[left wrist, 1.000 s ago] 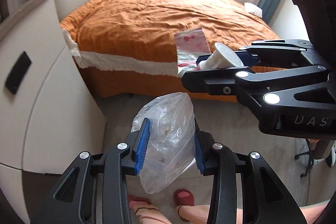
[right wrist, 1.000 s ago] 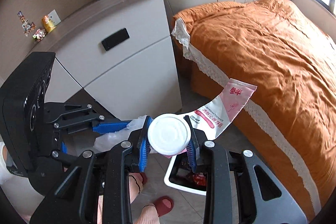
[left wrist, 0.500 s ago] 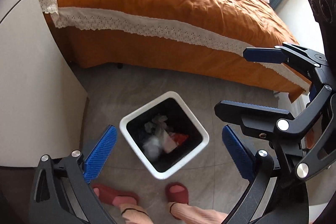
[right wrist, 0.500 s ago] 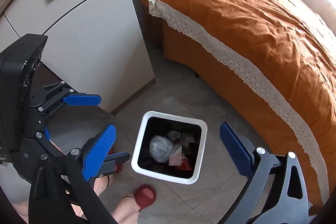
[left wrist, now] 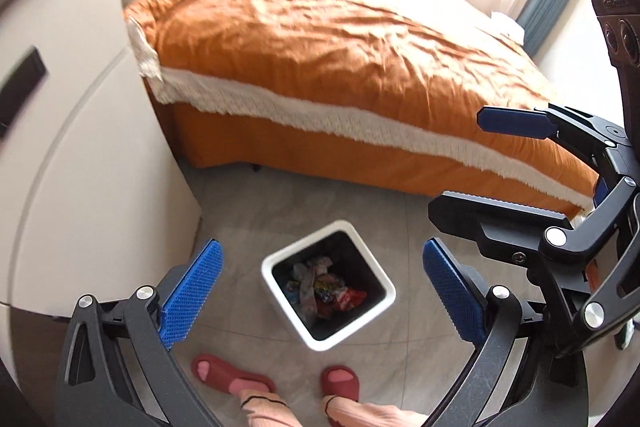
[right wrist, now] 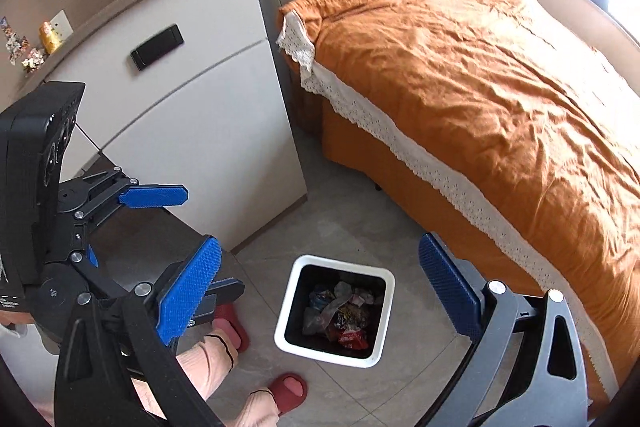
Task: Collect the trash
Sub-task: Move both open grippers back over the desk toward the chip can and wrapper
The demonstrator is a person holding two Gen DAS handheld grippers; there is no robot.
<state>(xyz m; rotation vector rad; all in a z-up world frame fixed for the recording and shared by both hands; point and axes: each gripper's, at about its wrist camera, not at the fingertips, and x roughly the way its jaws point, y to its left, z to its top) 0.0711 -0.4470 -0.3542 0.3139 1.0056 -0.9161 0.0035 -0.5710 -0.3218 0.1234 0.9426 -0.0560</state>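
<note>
bedroom floor (left wrist: 248, 227) | white bin (left wrist: 276, 267): crumpled wrappers (left wrist: 324, 291) | 2 claws empty

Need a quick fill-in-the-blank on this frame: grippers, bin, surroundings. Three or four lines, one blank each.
1. Both the left gripper and the right gripper have jaws that are wide ____.
2. The white bin stands on the ____, between the cabinet and the bed.
3. The bed's cover is ____ in colour.
4. The person's feet wear red ____.

Missing words: open; floor; orange; slippers
</note>
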